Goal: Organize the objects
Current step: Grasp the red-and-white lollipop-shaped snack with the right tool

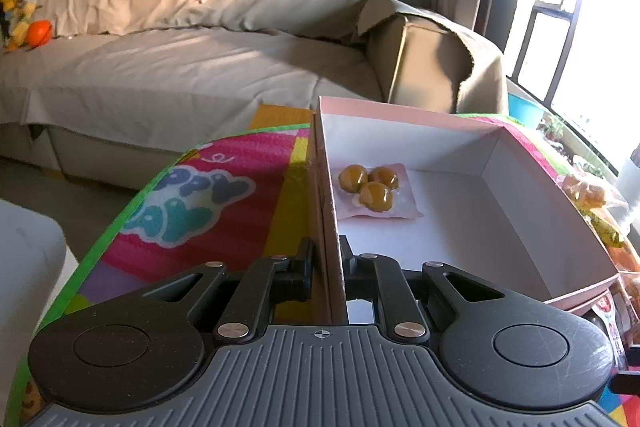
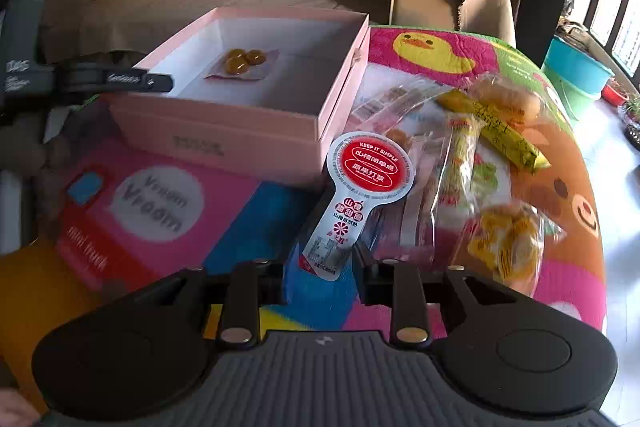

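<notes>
Pink box [image 2: 256,131] interior mostly free beside 1 candy pack [image 2: 240,63]; snack packets [image 2: 480,155] crowd mat right.

Snacks [image 1: 592,195] cut by right edge behind box wall [image 1: 552,227]; mat print [image 2: 156,203] motion-blurred; packet [image 2: 340,211] foot tucked between tongs.

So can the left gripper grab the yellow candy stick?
Probably not right now. The left gripper is shut on the box wall, and the yellow stick lies outside, past the box's far side.
</notes>
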